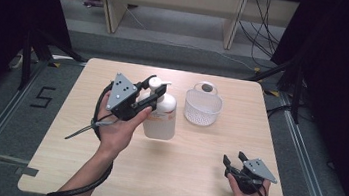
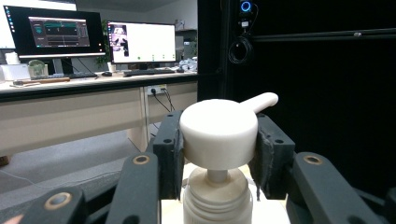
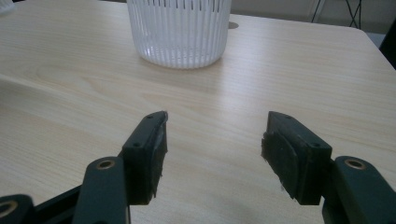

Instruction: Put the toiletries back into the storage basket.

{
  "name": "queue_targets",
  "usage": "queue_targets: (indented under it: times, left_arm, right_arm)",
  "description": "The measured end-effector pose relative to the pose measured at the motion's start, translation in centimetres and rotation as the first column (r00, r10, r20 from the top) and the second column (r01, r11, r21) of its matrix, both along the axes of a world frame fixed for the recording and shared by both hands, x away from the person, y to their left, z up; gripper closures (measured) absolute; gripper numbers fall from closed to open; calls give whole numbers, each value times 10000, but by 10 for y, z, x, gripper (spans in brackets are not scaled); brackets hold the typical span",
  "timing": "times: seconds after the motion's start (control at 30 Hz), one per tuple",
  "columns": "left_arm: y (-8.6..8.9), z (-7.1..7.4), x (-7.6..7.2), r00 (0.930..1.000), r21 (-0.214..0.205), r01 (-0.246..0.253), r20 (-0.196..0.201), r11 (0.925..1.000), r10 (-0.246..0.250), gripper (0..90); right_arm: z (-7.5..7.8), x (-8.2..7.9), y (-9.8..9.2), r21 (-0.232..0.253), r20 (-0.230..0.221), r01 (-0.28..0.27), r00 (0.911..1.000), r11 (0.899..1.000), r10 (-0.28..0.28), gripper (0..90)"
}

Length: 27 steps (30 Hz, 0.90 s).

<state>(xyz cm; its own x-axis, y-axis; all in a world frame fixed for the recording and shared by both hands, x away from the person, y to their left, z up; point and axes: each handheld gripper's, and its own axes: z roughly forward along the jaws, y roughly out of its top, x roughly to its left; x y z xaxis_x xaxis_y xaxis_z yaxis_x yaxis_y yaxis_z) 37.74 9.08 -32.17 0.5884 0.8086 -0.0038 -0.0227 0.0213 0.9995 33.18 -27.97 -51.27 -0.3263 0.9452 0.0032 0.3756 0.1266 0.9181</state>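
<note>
Item: white pump bottle [image 1: 161, 116], upright on the tabletop [image 1: 178, 174], a little toward the left edge from the middle and nearer the far edge than the near one. An orange-lettered label faced the near edge. The pump head [image 2: 218, 133] was round and white, its spout pointing toward the far right corner.

Left gripper [image 1: 151, 95]: held in a person's left hand [image 1: 118, 129], reaching level across the bottle's top. Both pads pressed against the sides of the pump head, one on each side, with the bottle's ribbed collar [image 2: 215, 196] just below them.

Right gripper [image 1: 236, 159]: held low near the tabletop's near right corner, well apart from the bottle. Its jaws stood wide apart with only bare wood between them.

Also present: white slotted basket [image 1: 202, 106], standing just right of the bottle, near the far edge, with a loop handle [image 1: 206, 87] on its far side.
</note>
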Motion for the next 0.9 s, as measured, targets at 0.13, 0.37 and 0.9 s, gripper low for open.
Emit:
queue_targets:
  times: [0.13, 0.37, 0.9]
  left_arm:
    - [-1, 0, 2, 10000, -25, 14, 35, 10000, -14, 590]
    - [-2, 1, 3, 10000, -118, -11, -68, 9999, 10, 590]
    - [-9, 3, 10, 9999, -257, 122, -36, 9996, -123, 590]
  right_arm:
    - [0, -1, 3, 329, -134, 201, 9997, 9993, -196, 401]
    - [0, -1, 3, 260, -215, 148, 9997, 9996, -142, 401]
    - [0, -1, 3, 296, -189, 175, 9997, 9994, -169, 401]
